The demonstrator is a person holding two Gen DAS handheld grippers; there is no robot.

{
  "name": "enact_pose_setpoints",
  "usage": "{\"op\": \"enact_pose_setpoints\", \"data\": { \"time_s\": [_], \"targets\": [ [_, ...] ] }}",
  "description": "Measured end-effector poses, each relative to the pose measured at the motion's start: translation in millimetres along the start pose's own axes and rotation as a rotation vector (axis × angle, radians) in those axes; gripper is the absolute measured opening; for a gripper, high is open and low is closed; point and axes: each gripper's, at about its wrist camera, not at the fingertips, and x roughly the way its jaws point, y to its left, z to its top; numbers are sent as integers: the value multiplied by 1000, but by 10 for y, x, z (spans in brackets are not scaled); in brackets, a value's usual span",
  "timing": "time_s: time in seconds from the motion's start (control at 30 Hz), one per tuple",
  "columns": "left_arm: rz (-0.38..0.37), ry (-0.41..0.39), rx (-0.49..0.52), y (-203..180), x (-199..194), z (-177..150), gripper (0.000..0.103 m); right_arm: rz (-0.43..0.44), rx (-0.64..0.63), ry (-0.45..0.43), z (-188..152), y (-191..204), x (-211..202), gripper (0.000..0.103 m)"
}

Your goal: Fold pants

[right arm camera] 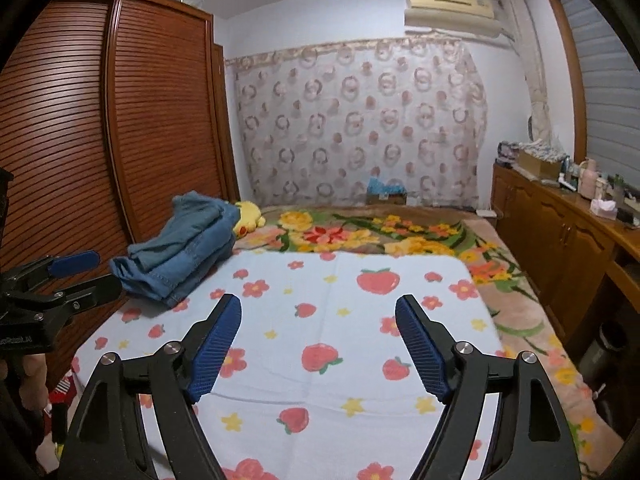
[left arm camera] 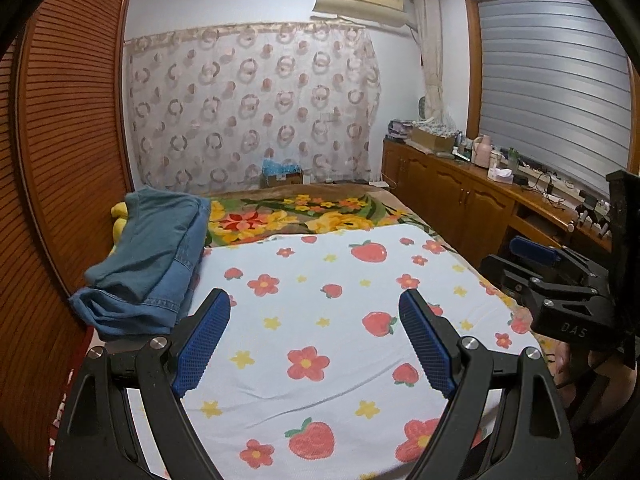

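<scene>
Left wrist view: the left tongs (left arm camera: 314, 308) hang spread wide above a white blanket printed with red strawberries and flowers (left arm camera: 320, 320), with nothing between the 2 blue ribbed pads (left arm camera: 202, 344). The folded blue denim pants (left arm camera: 148, 264) lie in a stack at the blanket's far left edge, beside the brown louvred wardrobe door (left arm camera: 60, 160), with a yellow plush toy (left arm camera: 118, 220) just behind them. The right tongs (left arm camera: 536, 268) show at the right edge, their state unclear from here. Right wrist view: the right tongs (right arm camera: 318, 308) are likewise wide apart and hold nothing, over the same blanket (right arm camera: 340, 300). The pants (right arm camera: 184, 248) sit far left, touching the plush toy (right arm camera: 248, 218). A floral brown bedspread (right arm camera: 360, 236) lies beyond the blanket.
</scene>
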Motion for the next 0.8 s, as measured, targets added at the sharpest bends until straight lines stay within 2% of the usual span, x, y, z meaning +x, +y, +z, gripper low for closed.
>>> {"op": "enact_pose_setpoints", "data": {
  "time_s": [0.27,0.8],
  "targets": [
    [20,-29,-7,33,-150,20,87,-11,-8,-29,-125,169,-104,82],
    [22,-25,-17,91,-160,0,87,-28,-11,-35,-135,71,-174,82]
  ]
}}
